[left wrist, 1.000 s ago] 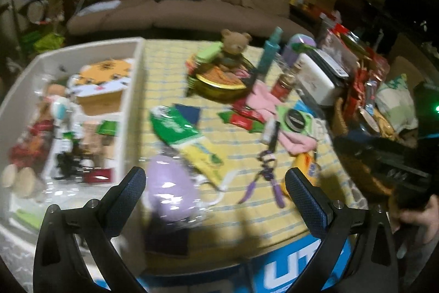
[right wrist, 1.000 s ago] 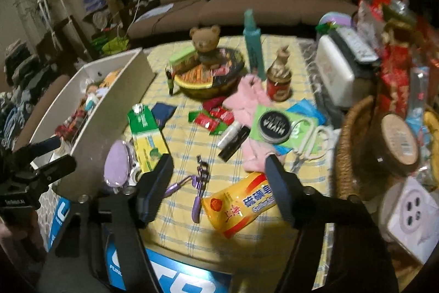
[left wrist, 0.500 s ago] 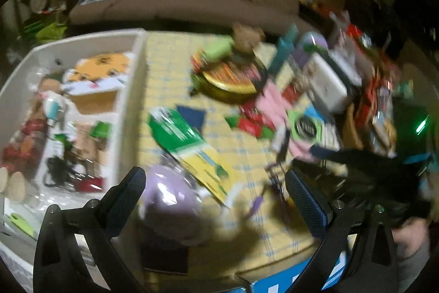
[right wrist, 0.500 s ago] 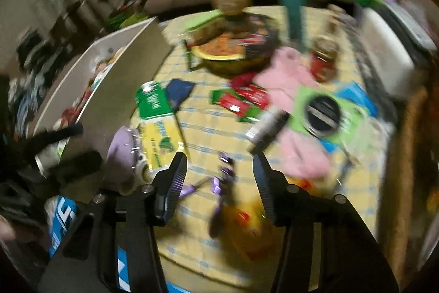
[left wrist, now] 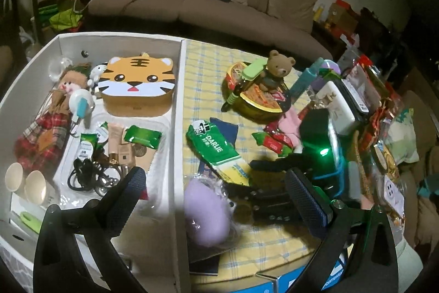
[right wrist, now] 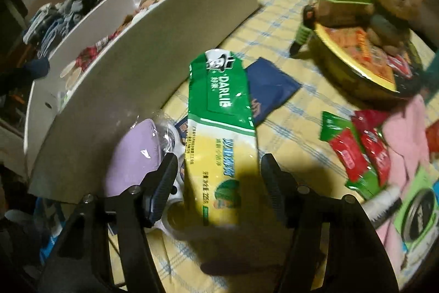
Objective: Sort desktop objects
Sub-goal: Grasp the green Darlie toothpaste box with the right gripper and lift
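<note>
The right tongs (right wrist: 216, 183) stand wide astride the near end of the toothpaste pack (right wrist: 222, 139), which lies on the table (right wrist: 288, 111). Left tongs (left wrist: 216, 199) hover wide. Risk: closing may also snag the adjacent purple pouch (right wrist: 131, 155).

Left wrist view: high, looking down and forward across the white box (left wrist: 177, 111) and the checked tablecloth (left wrist: 200, 78) toward the sofa (left wrist: 208, 4). Right wrist view: low, close over the Darlie toothpaste pack (right wrist: 223, 133). Both share pack, box wall and teddy bear (left wrist: 277, 70).
</note>
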Demonstrator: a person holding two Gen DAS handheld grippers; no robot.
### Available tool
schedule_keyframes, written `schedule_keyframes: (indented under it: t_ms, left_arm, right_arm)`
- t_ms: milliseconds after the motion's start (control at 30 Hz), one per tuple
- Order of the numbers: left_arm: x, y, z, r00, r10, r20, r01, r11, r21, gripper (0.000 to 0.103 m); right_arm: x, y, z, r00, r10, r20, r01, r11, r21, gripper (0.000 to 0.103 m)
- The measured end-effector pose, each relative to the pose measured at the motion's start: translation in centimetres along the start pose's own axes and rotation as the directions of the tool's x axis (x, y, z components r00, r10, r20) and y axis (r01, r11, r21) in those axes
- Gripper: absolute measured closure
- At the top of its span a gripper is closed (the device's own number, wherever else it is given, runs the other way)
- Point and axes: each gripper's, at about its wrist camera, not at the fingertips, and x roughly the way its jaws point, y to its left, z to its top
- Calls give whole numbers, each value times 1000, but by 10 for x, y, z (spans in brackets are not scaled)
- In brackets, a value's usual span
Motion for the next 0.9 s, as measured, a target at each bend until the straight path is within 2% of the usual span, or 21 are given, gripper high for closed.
schedule_keyframes:
  t_ms: [100, 133, 200, 400, 467, 500, 533, 633, 667, 700, 833, 900]
  left_arm:
    - [1, 1, 0, 1000, -6, -6, 6, 1000, -1, 0]
    - [1, 1, -1, 1000, -11, -8, 11, 1000, -4, 0]
    - [2, 0, -1, 999, -35, -14, 35, 999, -16, 0]
    - [3, 6, -4, 990, -142, -25, 139, 985, -105, 0]
    - [9, 9, -7, 976, -213, -35, 206, 966, -156, 0]
    - [13, 10, -10, 964, -261, -43, 249, 950, -189, 0]
    - [19, 9, -13, 945, -323, -57, 303, 926, -226, 0]
    - [37, 3, -25, 885, -458, -84, 406, 848, -341, 0]
    - [38, -2, -27, 908, -409, -89, 360, 873, -330, 0]
    - [37, -6, -28, 915, -394, -90, 348, 881, -322, 0]
    - [33, -9, -29, 928, -364, -82, 313, 879, -361, 0]
    - [21, -17, -25, 939, -340, -52, 310, 901, -303, 0]
  right_arm:
    - [7, -1, 1, 999, -17, -27, 17, 1000, -12, 43]
    - [8, -1, 0, 999, -30, -33, 29, 999, -18, 48]
    - [8, 0, -1, 999, -30, -36, 30, 999, -16, 48]
    - [-34, -2, -9, 997, -43, 58, 40, 998, 45, 48]
    - [-57, 2, -14, 995, -44, 95, 38, 997, 59, 48]
    - [-68, 4, -16, 994, -39, 105, 32, 997, 71, 48]
    - [-76, 7, -19, 993, -36, 114, 26, 996, 82, 48]
    - [-98, 15, -30, 992, -27, 122, 11, 992, 126, 48]
    - [-102, 15, -32, 993, -34, 116, 18, 990, 139, 49]
    - [-105, 18, -36, 993, -38, 109, 21, 988, 150, 49]
    - [-115, 27, -54, 992, -54, 112, 30, 978, 205, 49]
    - [-116, 26, -64, 991, -58, 118, 26, 965, 260, 49]
